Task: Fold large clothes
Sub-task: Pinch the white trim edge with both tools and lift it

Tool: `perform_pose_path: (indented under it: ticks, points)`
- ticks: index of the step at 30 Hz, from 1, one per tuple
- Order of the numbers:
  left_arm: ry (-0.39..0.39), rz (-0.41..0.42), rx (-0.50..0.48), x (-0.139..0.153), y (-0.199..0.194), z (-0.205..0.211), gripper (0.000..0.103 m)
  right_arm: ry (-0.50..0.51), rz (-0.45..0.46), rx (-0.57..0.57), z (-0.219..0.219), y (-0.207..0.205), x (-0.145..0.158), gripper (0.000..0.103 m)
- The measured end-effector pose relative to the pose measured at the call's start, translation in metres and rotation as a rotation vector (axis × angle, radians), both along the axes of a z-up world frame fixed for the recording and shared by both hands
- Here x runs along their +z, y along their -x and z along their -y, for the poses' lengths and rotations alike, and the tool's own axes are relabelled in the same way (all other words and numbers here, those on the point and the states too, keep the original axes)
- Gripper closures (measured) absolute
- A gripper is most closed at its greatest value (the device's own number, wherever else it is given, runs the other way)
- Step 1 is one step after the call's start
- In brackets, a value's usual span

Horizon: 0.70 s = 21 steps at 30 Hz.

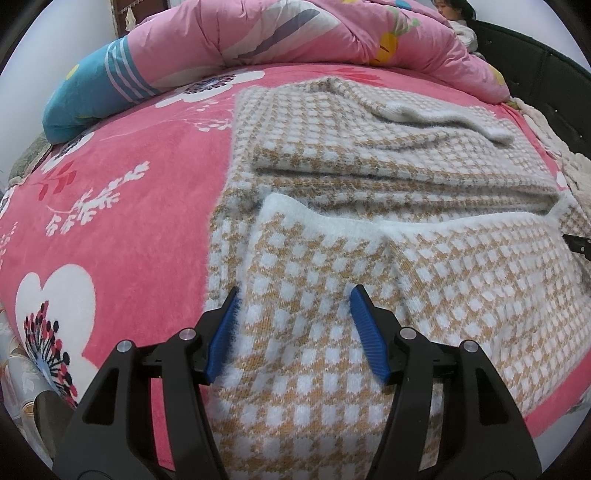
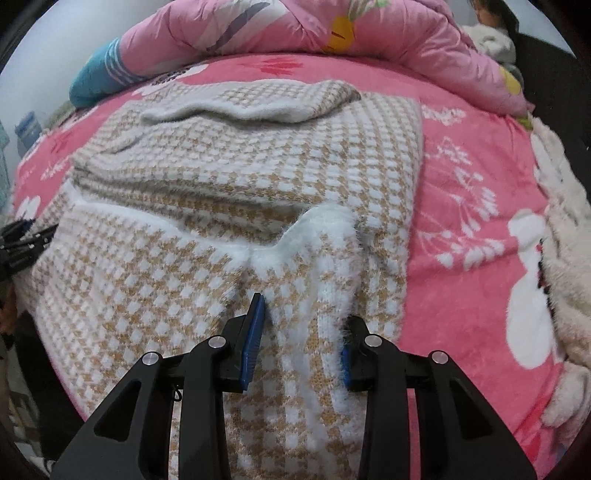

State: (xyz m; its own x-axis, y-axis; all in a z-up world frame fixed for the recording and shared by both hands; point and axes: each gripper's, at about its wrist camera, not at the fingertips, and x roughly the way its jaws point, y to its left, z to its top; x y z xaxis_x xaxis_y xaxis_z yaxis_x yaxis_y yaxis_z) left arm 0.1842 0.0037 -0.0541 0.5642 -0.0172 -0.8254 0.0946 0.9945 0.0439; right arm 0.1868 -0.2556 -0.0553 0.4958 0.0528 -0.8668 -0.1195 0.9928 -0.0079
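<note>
A tan and white checked knit sweater (image 1: 369, 192) lies on the pink bed, its sleeves folded across the body and its lower part folded up over it. It also shows in the right wrist view (image 2: 229, 184). My left gripper (image 1: 295, 299) is open, its blue pads straddling the near left part of the folded-up flap. My right gripper (image 2: 304, 310) is open over the near right part of the flap, where the white fuzzy hem (image 2: 325, 221) bunches up. The other gripper shows at the view edges (image 1: 580, 243) (image 2: 22, 240).
A pink floral bedspread (image 1: 110, 206) covers the bed. A pink and blue quilt (image 1: 258, 33) is heaped along the far side. A white fluffy blanket (image 2: 565, 236) lies at the right edge. A person (image 1: 450, 11) sits at the far right corner.
</note>
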Motion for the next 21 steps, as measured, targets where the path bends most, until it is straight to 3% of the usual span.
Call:
perform_pose_path:
  ticks: [8,11,13,15,17,21]
  points:
    - [-0.116,0.05,-0.02,0.003,0.006,0.017,0.049,0.031,0.039,-0.014,0.005,0.009,0.009,0.085]
    - [-0.145,0.066,-0.03,0.006,0.008,0.023,0.058,0.028,0.056,-0.016,0.007,0.015,0.014,0.09]
    - [-0.159,0.072,-0.033,0.007,0.009,0.025,0.068,0.03,0.076,-0.02,0.008,0.021,0.02,0.093]
    - [-0.172,0.078,-0.027,0.01,0.012,0.023,0.083,0.034,0.108,-0.026,0.008,0.027,0.027,0.094]
    - [-0.163,0.084,-0.02,0.015,0.015,0.019,0.09,0.039,0.138,-0.025,0.007,0.033,0.035,0.094]
    - [-0.153,0.139,-0.006,0.036,0.028,0.015,0.094,0.06,0.219,-0.015,0.003,0.05,0.056,0.095]
